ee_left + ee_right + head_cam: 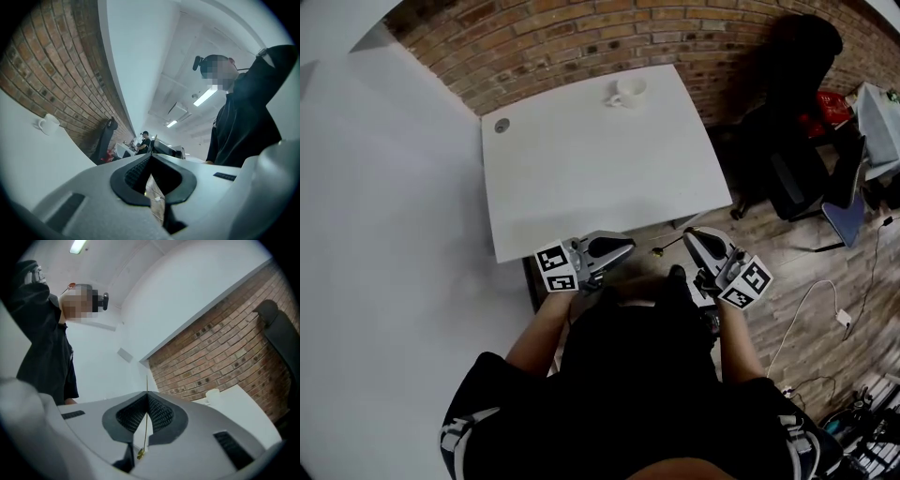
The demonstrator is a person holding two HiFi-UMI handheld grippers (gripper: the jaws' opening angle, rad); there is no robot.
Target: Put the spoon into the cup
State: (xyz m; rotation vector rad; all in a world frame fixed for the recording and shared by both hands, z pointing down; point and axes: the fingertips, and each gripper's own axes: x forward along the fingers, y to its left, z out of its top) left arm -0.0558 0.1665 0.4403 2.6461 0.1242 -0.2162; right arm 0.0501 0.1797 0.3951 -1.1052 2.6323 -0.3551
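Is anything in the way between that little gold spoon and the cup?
Nothing visible is. The right gripper holds the spoon by the near edge of the table; the cup stands at its far edge, bare surface between.

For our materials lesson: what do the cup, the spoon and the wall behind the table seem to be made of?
Cup: probably ceramic, smooth plain white, with a handle. Spoon: likely metal, very thin, gold-coloured with a slight shine. Wall: bare brick, matt reddish-brown with pale mortar lines.
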